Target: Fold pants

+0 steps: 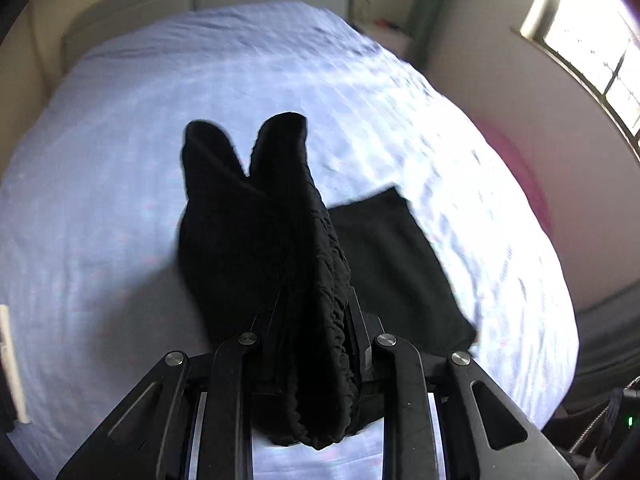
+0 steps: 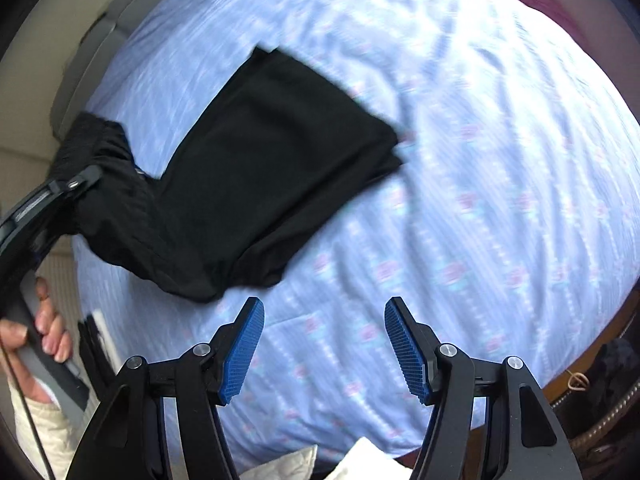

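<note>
Nearest you, your right gripper [image 2: 324, 348] hangs with its blue pads [image 2: 244, 352] apart and empty over the bedsheet [image 2: 480, 200]. At ten o'clock from it, your left gripper [image 2: 80, 182] is clamped on the gathered waistband of the black pants [image 2: 276, 152], lifting that end. Farther off, the legs lie doubled and flat. I judge one fold done; the waist end is not yet laid over.
</note>
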`<state>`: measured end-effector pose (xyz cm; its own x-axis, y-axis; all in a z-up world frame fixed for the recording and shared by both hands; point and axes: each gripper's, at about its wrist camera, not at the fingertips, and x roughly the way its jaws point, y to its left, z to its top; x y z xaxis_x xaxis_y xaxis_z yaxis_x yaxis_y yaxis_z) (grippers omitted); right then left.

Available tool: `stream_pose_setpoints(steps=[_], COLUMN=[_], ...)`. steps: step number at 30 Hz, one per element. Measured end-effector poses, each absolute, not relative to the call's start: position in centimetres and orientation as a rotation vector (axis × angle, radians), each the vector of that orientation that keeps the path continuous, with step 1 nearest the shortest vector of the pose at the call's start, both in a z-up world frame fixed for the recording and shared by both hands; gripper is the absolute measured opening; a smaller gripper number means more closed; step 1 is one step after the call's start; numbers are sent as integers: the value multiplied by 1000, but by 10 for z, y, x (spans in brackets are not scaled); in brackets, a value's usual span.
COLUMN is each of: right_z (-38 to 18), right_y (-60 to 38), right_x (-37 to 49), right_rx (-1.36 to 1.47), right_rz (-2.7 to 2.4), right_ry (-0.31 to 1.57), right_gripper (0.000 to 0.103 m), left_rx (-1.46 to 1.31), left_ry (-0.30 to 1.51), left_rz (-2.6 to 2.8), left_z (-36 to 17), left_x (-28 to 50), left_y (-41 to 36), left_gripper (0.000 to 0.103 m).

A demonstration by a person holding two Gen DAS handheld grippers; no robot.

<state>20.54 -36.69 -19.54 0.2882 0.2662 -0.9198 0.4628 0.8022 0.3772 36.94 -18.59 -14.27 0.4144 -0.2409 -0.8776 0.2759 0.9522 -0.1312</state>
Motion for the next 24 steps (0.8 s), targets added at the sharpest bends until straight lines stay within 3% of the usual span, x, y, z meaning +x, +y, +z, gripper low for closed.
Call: stream_pose_setpoints(steps=[10, 13, 15, 18, 24], right_z=[-223, -231, -233, -230, -215], right_y=[-435, -446, -450, -450, -439], right_x=[176, 173, 175, 187, 238], right_rx=[788, 796, 797, 772, 625], right_rz=[-244, -263, -265, -248, -102], right_ry=[1292, 1305, 1310, 1298, 1241], right_gripper=[64, 64, 64, 64, 64], left_rx=[231, 230, 189, 89, 112], left_ry=[1268, 1311, 1321, 1249, 1228], left_rz=[-390, -443, -460, -462, -378], left_z=[-222, -224, -216, -185, -172], left_x=[372, 372, 371, 364, 345], left_y=[-333, -346, -342, -314, -226], left_gripper=[25, 44, 63, 80, 84])
